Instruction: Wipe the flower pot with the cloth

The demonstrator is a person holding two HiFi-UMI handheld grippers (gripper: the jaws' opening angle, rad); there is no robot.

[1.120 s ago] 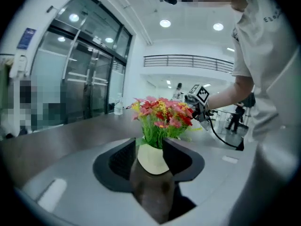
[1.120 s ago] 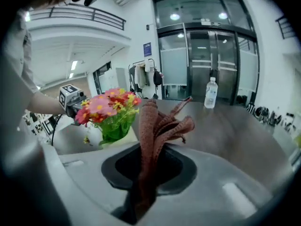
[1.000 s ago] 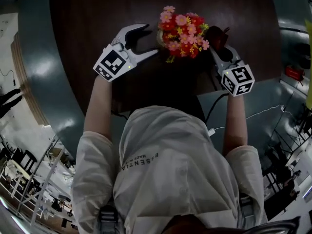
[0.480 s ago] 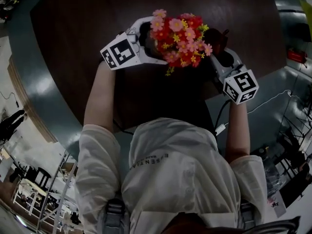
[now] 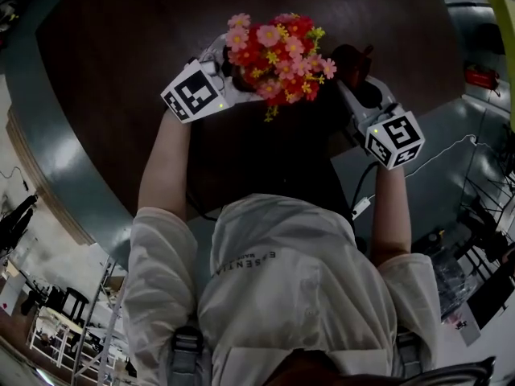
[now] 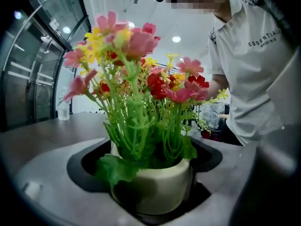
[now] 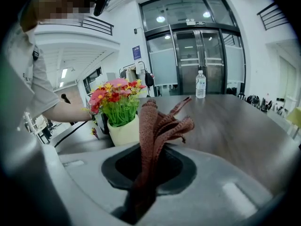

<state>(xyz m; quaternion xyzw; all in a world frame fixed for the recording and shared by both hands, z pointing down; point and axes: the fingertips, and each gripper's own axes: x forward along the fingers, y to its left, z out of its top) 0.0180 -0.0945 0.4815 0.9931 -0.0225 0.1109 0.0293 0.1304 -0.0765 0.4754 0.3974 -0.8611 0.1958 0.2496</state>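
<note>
A cream flower pot [image 6: 155, 187] with pink, red and yellow artificial flowers [image 5: 273, 51] stands on the dark wooden table [image 5: 137, 39]. My left gripper [image 5: 229, 71] reaches in from the left. Its jaws have just been closing, with the pot between them. Both jaws lie against the pot's sides, and their tips are hidden under the blooms in the head view. To the right, my right gripper [image 5: 358, 79] is shut on a reddish-brown knitted cloth [image 7: 157, 126], which sticks up from its jaws. In the right gripper view the pot [image 7: 123, 131] sits a short way left of the cloth, apart from it.
A clear water bottle [image 7: 201, 84] stands far back on the table. The table's curved edge [image 5: 121, 191] runs close to the person's body. A white cable [image 5: 362, 203] trails down by the right arm.
My left gripper has moved right from beside the flowers to around the pot, its jaws now hidden under the blooms. The right gripper has stayed put with the cloth.
</note>
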